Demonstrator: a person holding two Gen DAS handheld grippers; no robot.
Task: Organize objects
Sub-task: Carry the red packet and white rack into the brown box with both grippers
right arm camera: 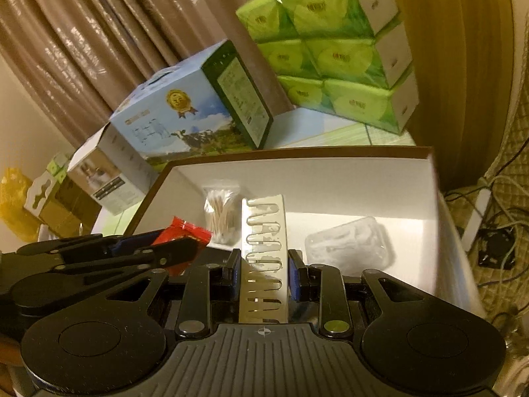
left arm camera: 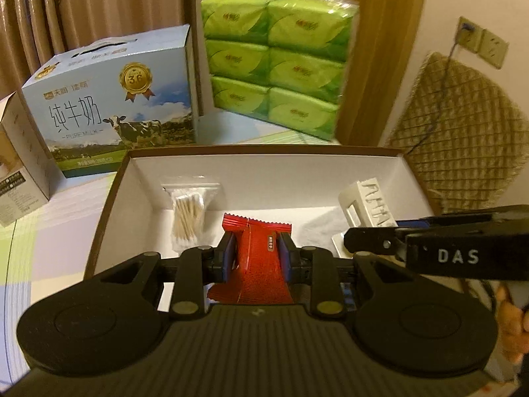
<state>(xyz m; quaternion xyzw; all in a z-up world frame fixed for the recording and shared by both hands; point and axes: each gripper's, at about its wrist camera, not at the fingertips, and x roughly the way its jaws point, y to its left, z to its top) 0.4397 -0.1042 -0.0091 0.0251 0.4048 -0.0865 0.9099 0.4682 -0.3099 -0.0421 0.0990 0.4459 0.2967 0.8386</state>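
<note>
The left gripper (left arm camera: 257, 258) is pinching a red packet (left arm camera: 256, 264) across its width, the packet's long axis running straight ahead along the fingers and out over the near edge of the open box (left arm camera: 231, 162). The right gripper (right arm camera: 263, 271) is clamped on a white slotted holder (right arm camera: 264, 248), which also lies lengthwise along its fingers, pointing toward the box's far wall. Both loads hang over the near part of the box, the packet to the left and the holder to the right, with the two grippers close beside each other.

Beyond them, on the box floor, a bag of cotton swabs (left arm camera: 190, 213) lies near the far left corner, directly ahead and slightly left of the packet. A clear plastic container (right arm camera: 348, 244) sits toward the right side, ahead and right of the holder. The open floor between those two things looks like the likely landing spot; I judge either load need only go forward and down.

Past the box stand a milk carton (left arm camera: 112, 102) and a pack of green tissues (left arm camera: 274, 63).
</note>
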